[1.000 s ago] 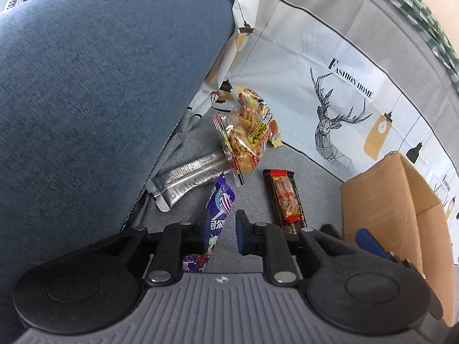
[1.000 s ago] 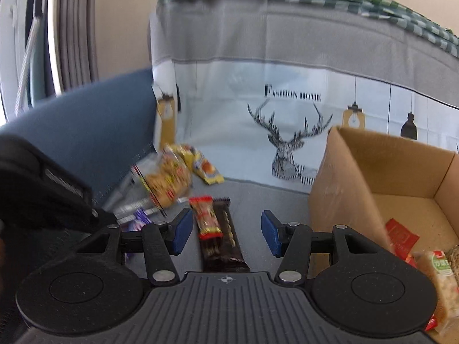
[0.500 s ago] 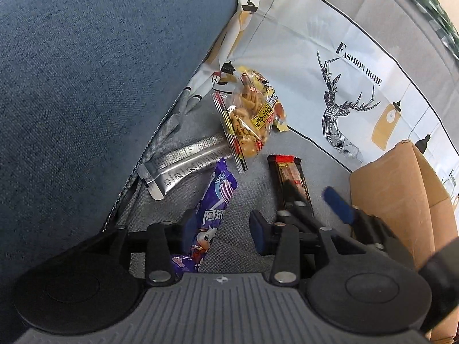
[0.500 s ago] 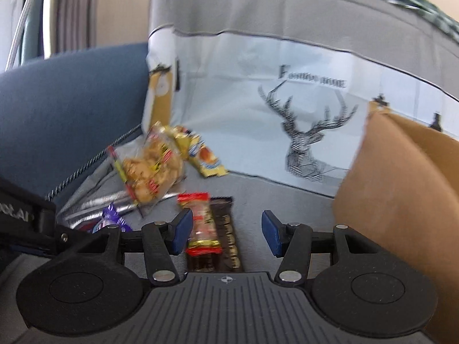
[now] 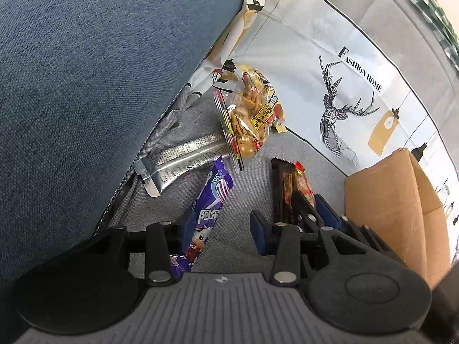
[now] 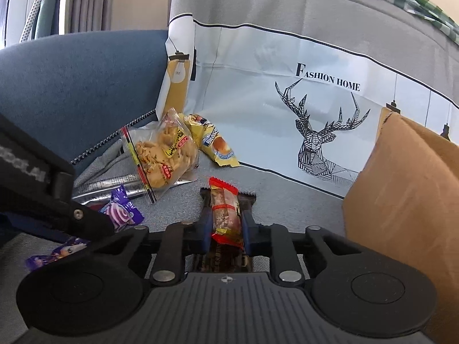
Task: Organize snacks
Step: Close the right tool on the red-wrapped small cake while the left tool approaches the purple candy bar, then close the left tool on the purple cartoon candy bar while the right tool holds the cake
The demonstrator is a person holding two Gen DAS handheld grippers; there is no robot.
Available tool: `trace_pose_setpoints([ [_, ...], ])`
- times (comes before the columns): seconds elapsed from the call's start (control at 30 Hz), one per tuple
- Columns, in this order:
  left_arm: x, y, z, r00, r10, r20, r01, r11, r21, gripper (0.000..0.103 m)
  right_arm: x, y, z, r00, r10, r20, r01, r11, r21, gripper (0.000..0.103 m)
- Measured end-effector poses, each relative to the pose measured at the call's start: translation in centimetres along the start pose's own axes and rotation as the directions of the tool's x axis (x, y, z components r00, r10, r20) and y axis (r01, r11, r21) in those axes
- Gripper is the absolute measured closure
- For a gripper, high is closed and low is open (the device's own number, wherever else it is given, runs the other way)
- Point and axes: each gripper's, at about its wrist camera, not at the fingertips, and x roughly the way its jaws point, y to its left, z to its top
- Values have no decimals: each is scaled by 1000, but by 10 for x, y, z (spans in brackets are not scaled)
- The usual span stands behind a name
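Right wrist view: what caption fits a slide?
Right gripper, jaws closing around a red-wrapped snack bar lying on a dark bar, cardboard box beside.

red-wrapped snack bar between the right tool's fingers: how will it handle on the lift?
The red-wrapped snack bar looks small and film-wrapped, so probably light. The right tool, jaws closing, sits on its near half, so the far end may droop slightly. The glossy wrapper could slip or crinkle. It lies on a dark bar, which might shift as it lifts.

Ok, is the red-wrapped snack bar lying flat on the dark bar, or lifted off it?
Lying on it. The red-wrapped snack bar rests along the dark chocolate bar; the right gripper jaws are closing on its sides.
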Motion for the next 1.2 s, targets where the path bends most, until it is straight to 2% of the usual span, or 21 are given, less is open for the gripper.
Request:
trace_pose_setpoints([
  [0.17,-2,3,1,1000,-28,-9,28,1000,-12,57,-32,-1,0,999,26,-21,-26,1000,-16,83],
  [0.4,0,2,0,999,-26,-21,27,1000,9,57,-81,-2,-26,985,21,-170,-12,999,49,83],
  [0.47,0,1,0,1000,-18,-22,19,1000,20,56,-85,-3,-36,980,12,-197,5,996,84,82],
  [0.53,2,-2,-2,1000,-4,-27,5,999,49,51,-79,-2,-45,976,25,-215,-4,995,100,82],
  [0.63,7,-7,-5,999,34,-38,-29,994,110,47,-65,-1,-47,972,46,-230,-26,996,90,70],
  [0.7,11,-8,-6,998,53,-44,-47,990,131,46,-60,0,-44,975,50,-215,-41,998,47,52],
  [0.77,16,-9,-7,996,68,-51,-60,988,145,44,-52,-1,-44,972,49,-231,-46,999,21,47],
  [0.8,17,-10,-8,996,73,-57,-63,986,153,44,-49,-5,-44,969,63,-238,-54,998,44,47],
  [0.87,21,-12,-10,995,80,-65,-67,982,174,44,-47,-10,-44,965,82,-248,-62,994,86,47],
  [0.97,24,-18,-13,993,92,-69,-76,975,210,44,-48,-9,-46,966,81,-245,-65,995,72,48],
  [1.03,25,-21,-15,993,104,-62,-87,969,230,44,-49,-10,-46,964,100,-244,-81,993,86,55],
  [1.1,25,-22,-16,992,112,-56,-95,966,241,45,-50,-11,-45,964,110,-243,-91,992,87,77],
  [1.17,26,-24,-17,991,124,-52,-107,961,256,48,-51,-13,-45,963,120,-241,-99,990,97,79],
  [1.2,26,-25,-18,989,137,-46,-120,955,271,57,-51,-15,-45,963,125,-237,-102,989,110,79],
])
